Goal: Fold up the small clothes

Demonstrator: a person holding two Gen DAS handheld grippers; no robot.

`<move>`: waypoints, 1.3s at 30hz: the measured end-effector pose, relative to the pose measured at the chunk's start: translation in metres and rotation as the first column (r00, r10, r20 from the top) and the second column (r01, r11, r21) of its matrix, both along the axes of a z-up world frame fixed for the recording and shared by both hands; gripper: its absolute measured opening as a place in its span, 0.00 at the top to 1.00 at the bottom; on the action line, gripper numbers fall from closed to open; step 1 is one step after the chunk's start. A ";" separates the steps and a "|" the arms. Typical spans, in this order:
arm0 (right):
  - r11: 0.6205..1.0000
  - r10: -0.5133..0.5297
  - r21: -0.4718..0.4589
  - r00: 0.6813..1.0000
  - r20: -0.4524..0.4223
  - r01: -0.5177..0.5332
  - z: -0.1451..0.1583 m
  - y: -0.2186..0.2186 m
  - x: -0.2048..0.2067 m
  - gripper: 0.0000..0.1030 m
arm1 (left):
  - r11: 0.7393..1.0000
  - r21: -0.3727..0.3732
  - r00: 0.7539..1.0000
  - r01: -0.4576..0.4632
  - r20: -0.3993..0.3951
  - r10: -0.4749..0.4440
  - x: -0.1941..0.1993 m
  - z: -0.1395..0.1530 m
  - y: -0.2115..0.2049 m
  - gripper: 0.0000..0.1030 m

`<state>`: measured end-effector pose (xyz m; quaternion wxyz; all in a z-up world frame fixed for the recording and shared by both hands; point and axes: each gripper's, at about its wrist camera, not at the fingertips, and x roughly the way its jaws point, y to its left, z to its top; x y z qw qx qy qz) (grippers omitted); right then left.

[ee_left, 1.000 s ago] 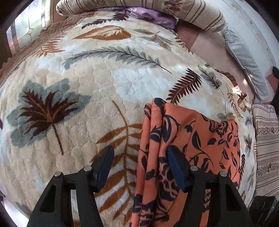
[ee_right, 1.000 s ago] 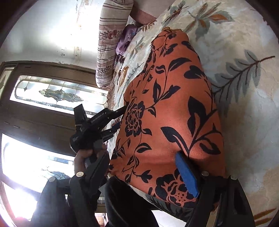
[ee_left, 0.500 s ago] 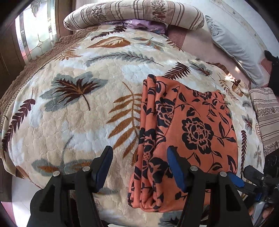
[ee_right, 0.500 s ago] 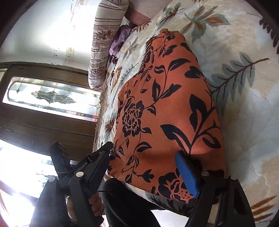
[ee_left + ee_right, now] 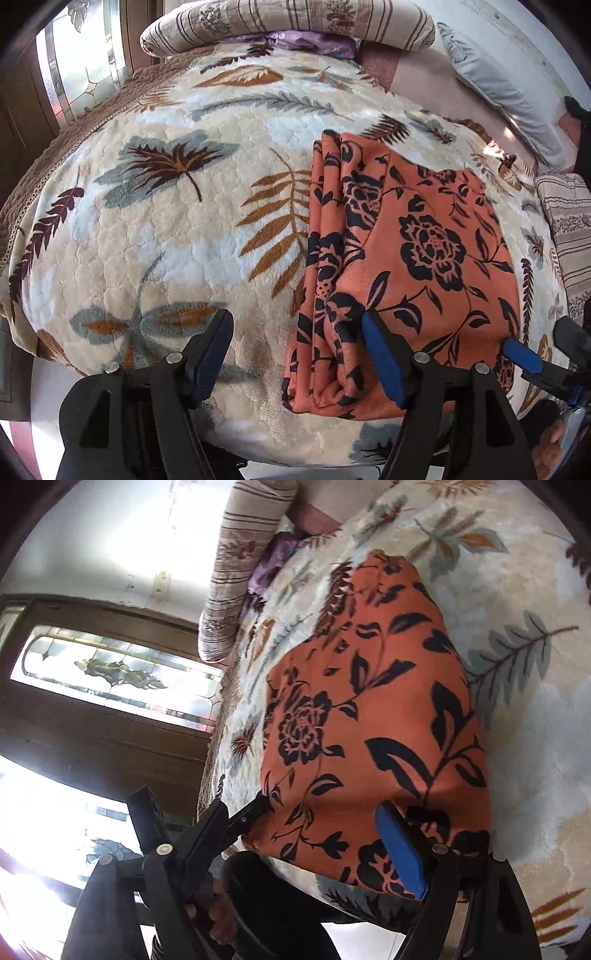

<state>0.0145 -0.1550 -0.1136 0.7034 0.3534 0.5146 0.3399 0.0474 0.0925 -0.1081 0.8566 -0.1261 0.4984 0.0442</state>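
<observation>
Orange floral cloth [image 5: 413, 258] lies folded on the leaf-print blanket [image 5: 155, 229], near the bed's front edge, its stacked fold edges bunched along the left side. Left gripper [image 5: 299, 354] spread wide, nothing between the fingers; right-hand blue pad [image 5: 382, 363] sits over the cloth's near left part, the other finger over bare blanket. Right gripper [image 5: 317, 834] also spread wide at the cloth's near right corner, blue pad [image 5: 400, 849] against the fabric, not pinching it; striped pillow [image 5: 288, 18] at the far end.
</observation>
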 end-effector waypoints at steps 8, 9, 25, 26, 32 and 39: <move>1.000 -0.005 0.003 0.999 -0.051 0.005 -0.012 -0.004 0.000 0.18 | 1.000 -0.008 0.996 -0.007 -0.083 0.007 -0.002 -0.033 0.001 0.23; 1.000 -0.022 0.006 1.000 -0.011 0.022 -0.003 -0.011 -0.001 0.18 | 1.000 0.016 0.997 0.004 -0.080 -0.003 -0.001 -0.031 -0.001 0.23; 0.969 -0.034 -0.247 0.998 -0.052 0.021 -0.029 -0.028 0.021 0.58 | 1.000 0.023 0.997 0.016 -0.071 -0.015 0.002 -0.033 -0.006 0.22; 0.959 -0.019 -0.284 1.000 -0.020 0.012 -0.022 -0.023 0.018 0.62 | 1.000 0.018 0.997 0.015 -0.070 -0.014 0.002 -0.034 -0.005 0.22; 0.914 0.005 -0.407 1.000 0.021 0.004 -0.026 -0.014 0.012 0.52 | 1.000 0.015 0.998 0.008 -0.068 -0.007 0.003 -0.038 -0.004 0.17; 0.981 -0.140 -0.147 0.989 -0.057 0.130 -0.024 -0.049 0.024 0.26 | 1.000 0.005 0.998 0.008 -0.060 -0.008 0.003 -0.039 -0.003 0.14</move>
